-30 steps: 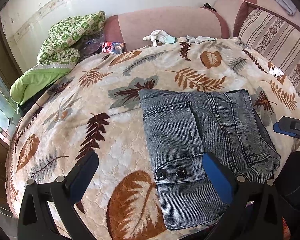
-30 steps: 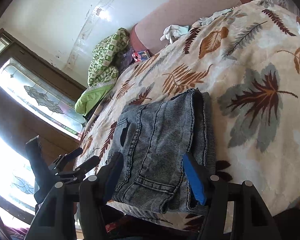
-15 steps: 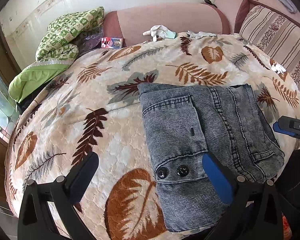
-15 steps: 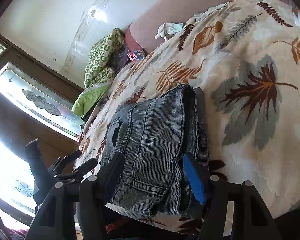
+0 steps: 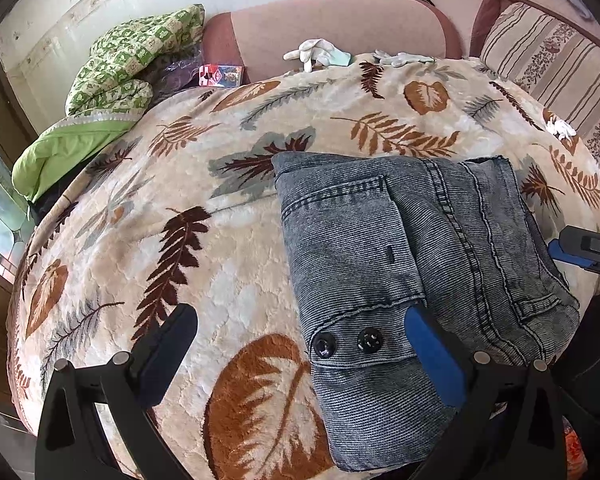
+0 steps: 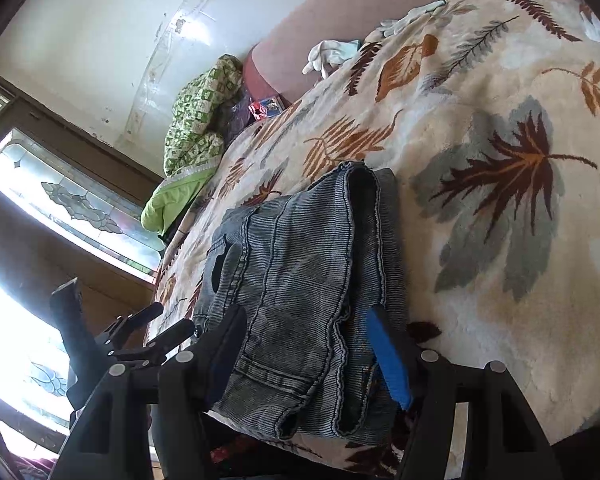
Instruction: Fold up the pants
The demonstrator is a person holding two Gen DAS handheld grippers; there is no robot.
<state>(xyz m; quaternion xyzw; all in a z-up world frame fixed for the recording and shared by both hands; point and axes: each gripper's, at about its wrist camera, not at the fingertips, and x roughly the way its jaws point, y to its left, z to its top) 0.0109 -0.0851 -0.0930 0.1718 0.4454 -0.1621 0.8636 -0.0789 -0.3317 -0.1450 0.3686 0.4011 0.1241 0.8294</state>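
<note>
Both wrist views over folded pants point(image 5: 412, 264)

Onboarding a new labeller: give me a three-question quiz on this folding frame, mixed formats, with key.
1. True or false: the denim pants lie folded on the leaf-print blanket.
2. Multiple choice: the left tool is A) shut on the pants, B) open, C) out of view.
3. Fill in: the waistband shows ___ dark buttons.

Key: 1 true. 2 B. 3 two.
</note>
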